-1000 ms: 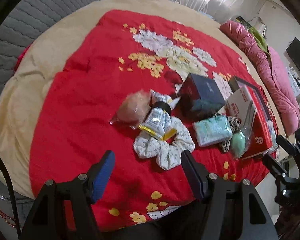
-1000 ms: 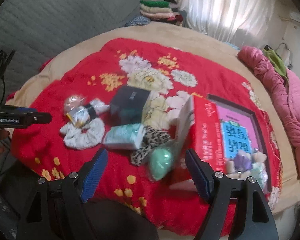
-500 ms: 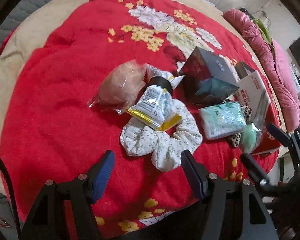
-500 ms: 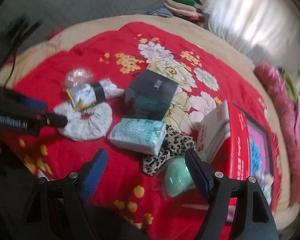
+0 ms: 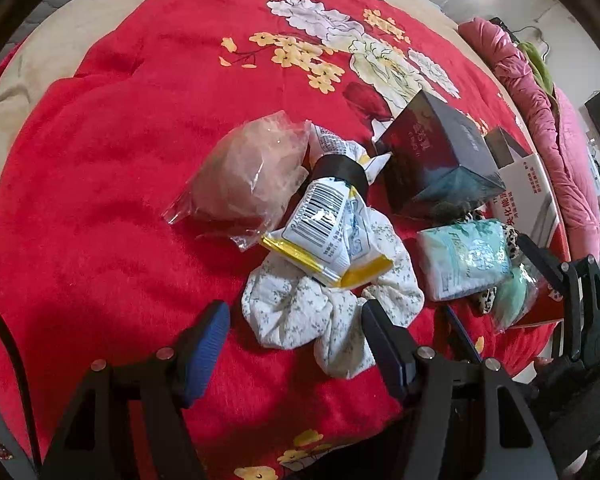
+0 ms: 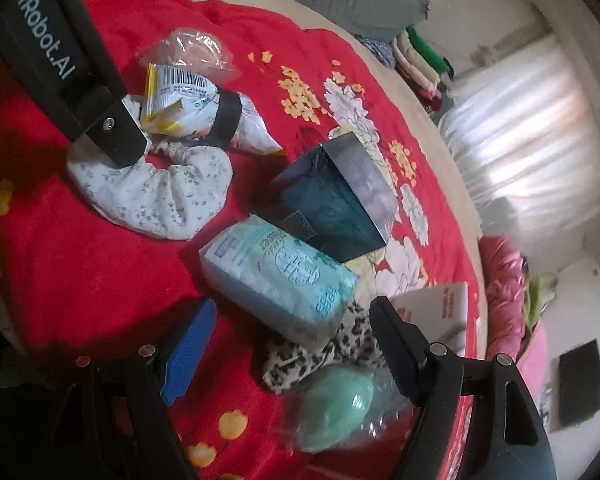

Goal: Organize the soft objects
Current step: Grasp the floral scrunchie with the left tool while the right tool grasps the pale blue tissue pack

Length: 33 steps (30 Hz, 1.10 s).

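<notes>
Both grippers have dropped closer to the clutter on the red floral blanket [image 5: 100, 184], the right one rolling as it came. Left gripper [image 5: 296, 336] hangs with fingers spread and empty astride the near edge of the white floral scrunchie [image 5: 300, 312], a yellow-edged snack packet [image 5: 328, 236] lying across its far side. Right gripper [image 6: 288, 344], likewise wide and empty, frames the pale green tissue pack [image 6: 280, 276], which rests on a leopard-print cloth [image 6: 324, 352] beside a bagged green sponge [image 6: 336, 408]. To grip well, I'd lower each straight down and pinch the soft bulk only (not the packet or cloth underneath).
</notes>
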Available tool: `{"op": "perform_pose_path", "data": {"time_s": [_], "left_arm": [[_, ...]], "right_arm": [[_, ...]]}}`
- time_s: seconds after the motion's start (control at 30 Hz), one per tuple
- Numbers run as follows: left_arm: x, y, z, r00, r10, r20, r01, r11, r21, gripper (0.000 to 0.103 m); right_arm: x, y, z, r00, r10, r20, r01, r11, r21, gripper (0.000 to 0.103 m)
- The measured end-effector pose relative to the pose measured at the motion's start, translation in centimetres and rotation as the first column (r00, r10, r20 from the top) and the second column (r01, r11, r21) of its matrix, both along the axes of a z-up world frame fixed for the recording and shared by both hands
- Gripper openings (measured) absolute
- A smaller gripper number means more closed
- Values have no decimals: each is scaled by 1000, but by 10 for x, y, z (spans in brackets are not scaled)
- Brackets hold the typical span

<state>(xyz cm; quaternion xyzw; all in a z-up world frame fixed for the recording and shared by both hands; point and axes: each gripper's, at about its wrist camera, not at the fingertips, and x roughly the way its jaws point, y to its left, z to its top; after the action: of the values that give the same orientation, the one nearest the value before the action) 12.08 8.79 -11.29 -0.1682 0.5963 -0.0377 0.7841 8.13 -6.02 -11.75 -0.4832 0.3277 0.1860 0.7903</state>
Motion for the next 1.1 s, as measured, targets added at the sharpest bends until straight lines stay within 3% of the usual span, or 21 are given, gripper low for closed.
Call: {"op": "perform_pose_path", "data": {"time_s": [0.3, 0.4, 0.5, 0.73, 0.93, 1.0, 1.1], "left_arm": [[5, 2, -6, 1000, 8, -9, -8, 1000, -6, 68], [9, 3, -8, 1000, 13, -13, -13, 1000, -11, 68], [10, 3, -10, 1000, 14, -18, -14, 1000, -10, 68], [14, -7, -11, 1000, -10, -17, 11, 998, 54, 65], [14, -11, -9, 1000, -28, -3, 28, 995, 95, 36], [11, -11, -6, 999, -40, 10, 39, 996, 86, 20], [7, -14, 1, 998, -57, 26, 55, 996, 74, 16]], "right_arm": [[5, 10, -12, 993, 101, 58, -98, 994, -47, 77], [9, 15, -17, 992, 122, 30, -120, 992, -48, 59], [13, 19, -22, 993, 121, 2, -120, 992, -43, 55], [21, 6, 1, 996, 60, -72, -49, 988, 144, 43], [24, -14, 35, 985, -29, -169, 88, 930, 356, 42], [26, -21, 46, 977, -47, -210, 134, 896, 422, 42], [24, -29, 61, 971, -58, -234, 170, 852, 495, 43]]}}
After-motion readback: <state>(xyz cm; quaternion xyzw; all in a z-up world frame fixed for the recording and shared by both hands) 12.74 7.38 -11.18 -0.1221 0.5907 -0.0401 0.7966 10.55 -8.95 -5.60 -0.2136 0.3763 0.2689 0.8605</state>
